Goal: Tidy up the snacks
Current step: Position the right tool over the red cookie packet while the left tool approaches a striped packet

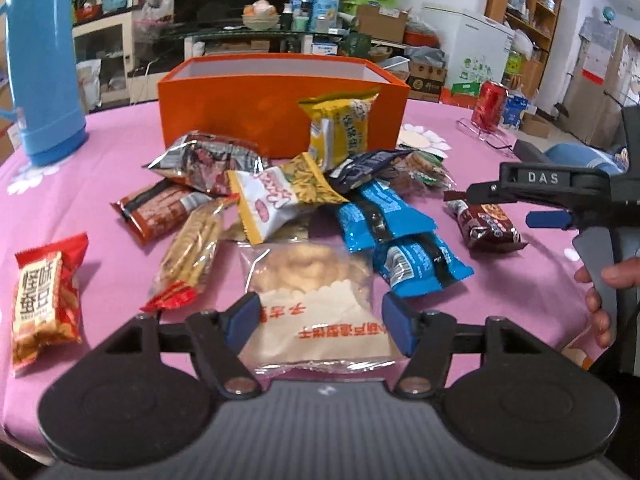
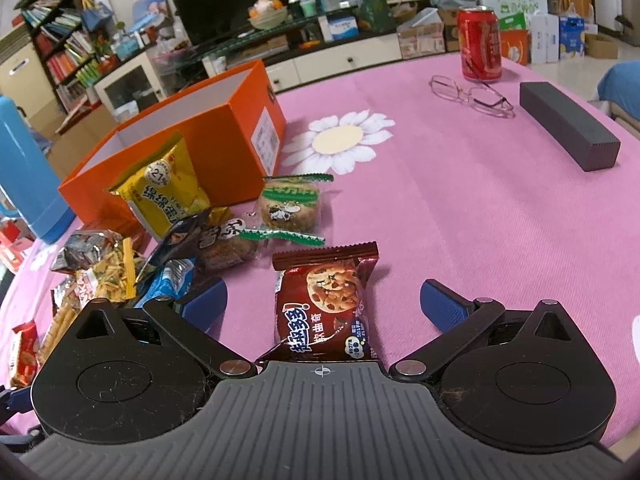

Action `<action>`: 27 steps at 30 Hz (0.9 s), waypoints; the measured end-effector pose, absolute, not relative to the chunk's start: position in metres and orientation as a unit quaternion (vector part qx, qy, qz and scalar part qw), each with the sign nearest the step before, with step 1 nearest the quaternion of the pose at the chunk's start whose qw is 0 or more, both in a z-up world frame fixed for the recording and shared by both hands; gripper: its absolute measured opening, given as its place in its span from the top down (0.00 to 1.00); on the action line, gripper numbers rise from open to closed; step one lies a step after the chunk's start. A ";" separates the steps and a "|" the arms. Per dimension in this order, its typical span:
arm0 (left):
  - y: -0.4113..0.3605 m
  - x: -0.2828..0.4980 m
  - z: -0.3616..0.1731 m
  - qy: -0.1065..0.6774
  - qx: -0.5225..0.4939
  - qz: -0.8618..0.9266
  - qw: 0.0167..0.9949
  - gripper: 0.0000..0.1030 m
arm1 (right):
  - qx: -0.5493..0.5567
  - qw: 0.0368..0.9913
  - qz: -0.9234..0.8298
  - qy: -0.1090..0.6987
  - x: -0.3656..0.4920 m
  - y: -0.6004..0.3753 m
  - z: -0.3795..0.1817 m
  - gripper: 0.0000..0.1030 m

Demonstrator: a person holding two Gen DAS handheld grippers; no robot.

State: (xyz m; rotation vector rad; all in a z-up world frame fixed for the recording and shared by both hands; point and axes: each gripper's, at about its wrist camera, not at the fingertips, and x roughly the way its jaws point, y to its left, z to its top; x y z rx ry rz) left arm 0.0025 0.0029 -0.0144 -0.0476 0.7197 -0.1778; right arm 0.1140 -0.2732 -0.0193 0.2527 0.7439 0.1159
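Crinkly clear film is pinched at both edges by the left gripper (image 1: 320,320), whose pads are closed on the cracker bag (image 1: 312,296); slippage or crushed crackers are judged likely if lifted fast. Pale rounds and red print show through. The right gripper (image 2: 322,308) stands wide, unclamped, astride the brown cookie pack (image 2: 326,312). Ahead sits the orange box (image 1: 240,112), unfilled as far as seen.

1. Snack packets (image 1: 276,200): glossy, crinkled plastic film.
2. Counter cloth (image 2: 460,208): matt pink woven fabric.
3. Orange box (image 1: 240,112): smooth matt card.
4. Can (image 2: 480,44): shiny metal.
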 end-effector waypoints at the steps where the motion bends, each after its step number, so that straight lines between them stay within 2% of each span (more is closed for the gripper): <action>1: 0.007 0.003 -0.013 0.354 -0.030 -0.086 0.931 0.36 | 0.123 0.922 0.056 0.363 0.114 -0.273 -0.019 0.09; 11: 0.060 0.021 0.013 0.345 -0.046 -0.023 0.937 0.28 | 0.124 0.921 0.056 0.366 0.114 -0.273 -0.020 0.09; 22: 0.080 0.070 -0.011 0.389 -0.021 -0.038 0.920 0.27 | 0.104 0.920 0.054 0.375 0.116 -0.269 -0.022 0.09; 24: 0.080 0.072 -0.017 0.392 -0.023 -0.037 0.919 0.29 | 0.100 0.918 0.052 0.379 0.117 -0.267 -0.024 0.09; 26: 0.079 0.075 -0.023 0.396 -0.024 -0.039 0.917 0.42 | 0.097 0.917 0.051 0.384 0.119 -0.266 -0.026 0.09; 27: 0.081 0.077 -0.025 0.399 -0.028 -0.041 0.916 0.44 | 0.095 0.916 0.052 0.386 0.120 -0.264 -0.027 0.09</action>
